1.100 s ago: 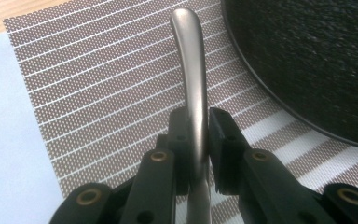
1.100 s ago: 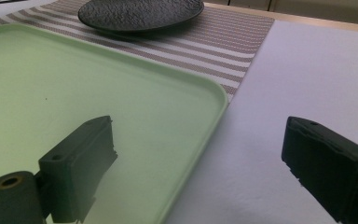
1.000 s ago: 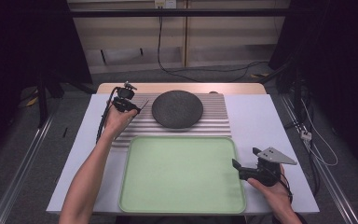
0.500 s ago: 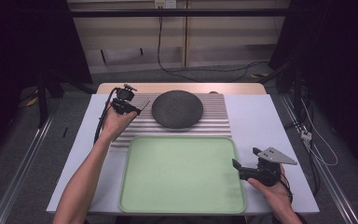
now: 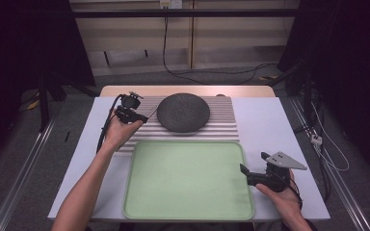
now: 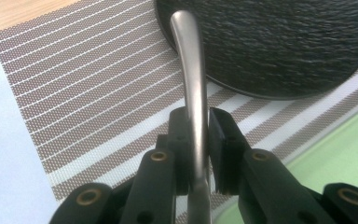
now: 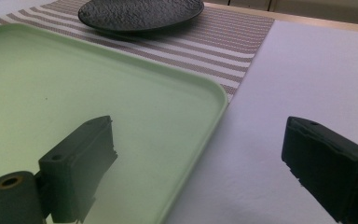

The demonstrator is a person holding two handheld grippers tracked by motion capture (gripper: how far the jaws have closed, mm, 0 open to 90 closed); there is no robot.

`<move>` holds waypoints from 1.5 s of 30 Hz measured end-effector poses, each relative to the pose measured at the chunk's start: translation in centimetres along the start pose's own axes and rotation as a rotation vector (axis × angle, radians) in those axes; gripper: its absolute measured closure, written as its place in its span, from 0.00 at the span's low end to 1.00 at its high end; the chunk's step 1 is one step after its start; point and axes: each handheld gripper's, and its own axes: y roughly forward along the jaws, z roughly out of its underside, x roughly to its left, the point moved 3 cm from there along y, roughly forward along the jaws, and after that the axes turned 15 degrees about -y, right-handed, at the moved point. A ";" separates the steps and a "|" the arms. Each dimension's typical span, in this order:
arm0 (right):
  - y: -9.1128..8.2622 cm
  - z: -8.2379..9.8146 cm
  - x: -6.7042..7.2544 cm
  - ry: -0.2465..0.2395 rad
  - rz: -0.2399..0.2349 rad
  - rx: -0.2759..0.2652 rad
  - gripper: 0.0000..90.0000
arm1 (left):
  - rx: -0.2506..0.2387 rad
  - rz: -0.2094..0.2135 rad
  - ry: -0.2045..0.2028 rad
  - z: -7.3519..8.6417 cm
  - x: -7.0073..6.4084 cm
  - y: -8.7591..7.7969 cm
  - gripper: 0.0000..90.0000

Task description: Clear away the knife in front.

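Note:
My left gripper (image 6: 198, 126) is shut on the grey metal handle of a utensil (image 6: 189, 51); the handle's rounded end reaches over the rim of the dark round plate (image 6: 279, 42). Its other end is hidden behind the jaws. In the high view the left gripper (image 5: 136, 114) hangs over the left part of the striped placemat (image 5: 221, 126), just left of the plate (image 5: 183, 112). My right gripper (image 5: 245, 174) rests at the right edge of the green tray (image 5: 188, 183). Its jaws stand wide apart with nothing between them (image 7: 200, 163).
The tray (image 7: 37, 79) lies at the table's near middle, the placemat (image 7: 223, 42) with the plate (image 7: 140, 11) behind it. White table surface (image 7: 298, 74) lies to the right of the tray. Cables trail on the floor beyond the table.
My left hand has shifted a little toward the tray with the utensil still in its jaws. The right hand has kept still.

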 end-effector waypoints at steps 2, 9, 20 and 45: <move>0.0 0.0 0.0 -0.001 0.000 0.000 0.10 | -0.005 0.011 0.002 0.1 -0.2 -0.2 0.89; 0.0 0.0 0.0 -0.001 -0.001 0.000 0.10 | -0.015 0.014 0.004 0.8 -1.0 -0.9 0.89; 0.1 0.0 0.1 0.001 -0.001 0.001 0.10 | -0.022 0.018 0.040 2.1 -2.8 -2.4 0.89; 0.1 -0.1 0.1 -0.002 0.000 0.003 0.10 | 0.023 0.035 0.081 5.8 -4.7 -3.4 0.89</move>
